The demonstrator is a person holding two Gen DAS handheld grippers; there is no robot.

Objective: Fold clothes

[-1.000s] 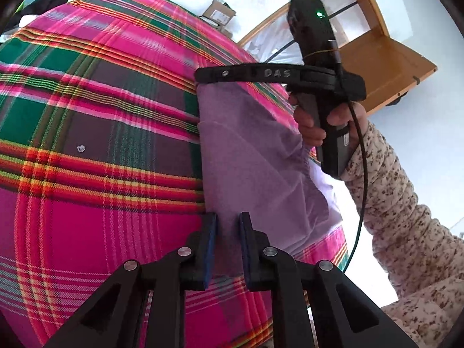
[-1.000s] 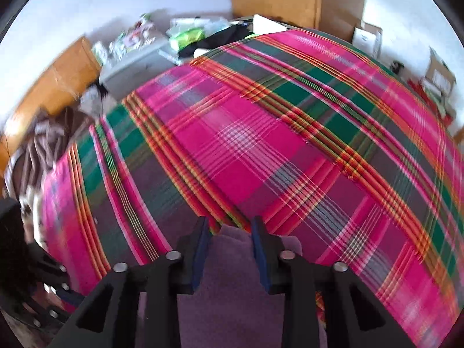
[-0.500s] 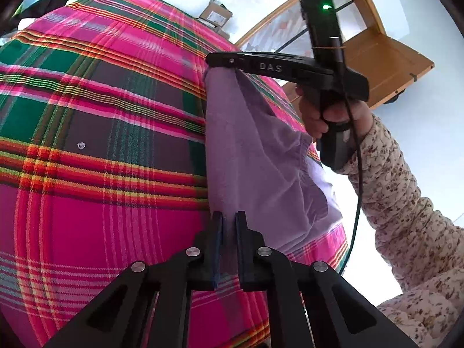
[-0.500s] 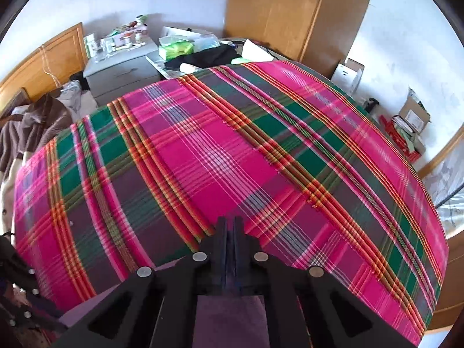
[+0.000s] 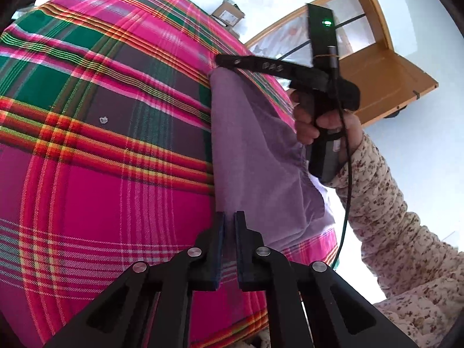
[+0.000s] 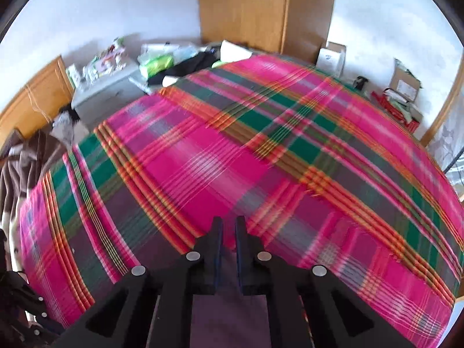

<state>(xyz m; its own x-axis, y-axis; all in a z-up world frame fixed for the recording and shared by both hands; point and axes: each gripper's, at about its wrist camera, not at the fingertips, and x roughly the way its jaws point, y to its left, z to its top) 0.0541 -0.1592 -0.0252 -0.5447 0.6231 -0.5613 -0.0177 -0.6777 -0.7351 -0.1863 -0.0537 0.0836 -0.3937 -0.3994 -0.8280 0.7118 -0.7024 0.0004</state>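
Purple cloth [image 5: 255, 156] lifted higher off plaid bedspread [image 5: 101, 150]; wardrobe [image 6: 266, 8] behind.

A bedroom in a home. A bed under a pink, green and orange plaid cover [image 6: 261, 156] fills the middle. Far behind it stands a tall wooden wardrobe [image 6: 261, 8]; at far left a grey cluttered cabinet [image 6: 101, 95]; cardboard boxes [image 6: 404, 82] line the right wall.
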